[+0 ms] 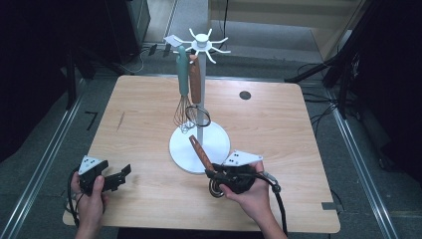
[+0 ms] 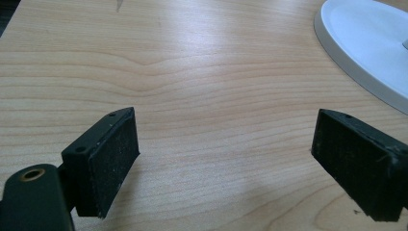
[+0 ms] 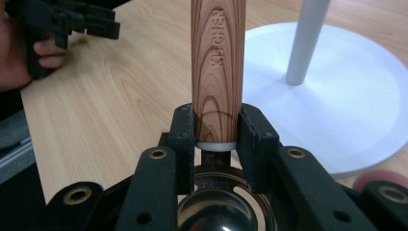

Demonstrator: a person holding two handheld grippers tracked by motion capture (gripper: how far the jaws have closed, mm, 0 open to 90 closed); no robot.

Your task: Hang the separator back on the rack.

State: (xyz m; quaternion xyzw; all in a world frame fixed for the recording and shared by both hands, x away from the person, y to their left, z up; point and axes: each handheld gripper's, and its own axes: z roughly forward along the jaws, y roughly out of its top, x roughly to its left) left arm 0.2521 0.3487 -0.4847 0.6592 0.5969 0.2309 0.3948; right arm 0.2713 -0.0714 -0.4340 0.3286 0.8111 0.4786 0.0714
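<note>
Wood table (image 1: 149,114), dark room, left claw (image 1: 117,178) open, right claw (image 3: 217,139) gripping ladle (image 3: 217,67).

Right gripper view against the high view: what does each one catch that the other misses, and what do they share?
The right gripper view alone shows the word KITCHEN stamped along the wood-grain handle, a white collar at its lower end, and a shiny metal bowl below the jaws. The high view alone shows the whisk and a second wooden-handled utensil hanging from the rack's white hooks, plus the whole table. Both show the right gripper shut on the handle, the rack's white base and pole, and the left gripper.
</note>
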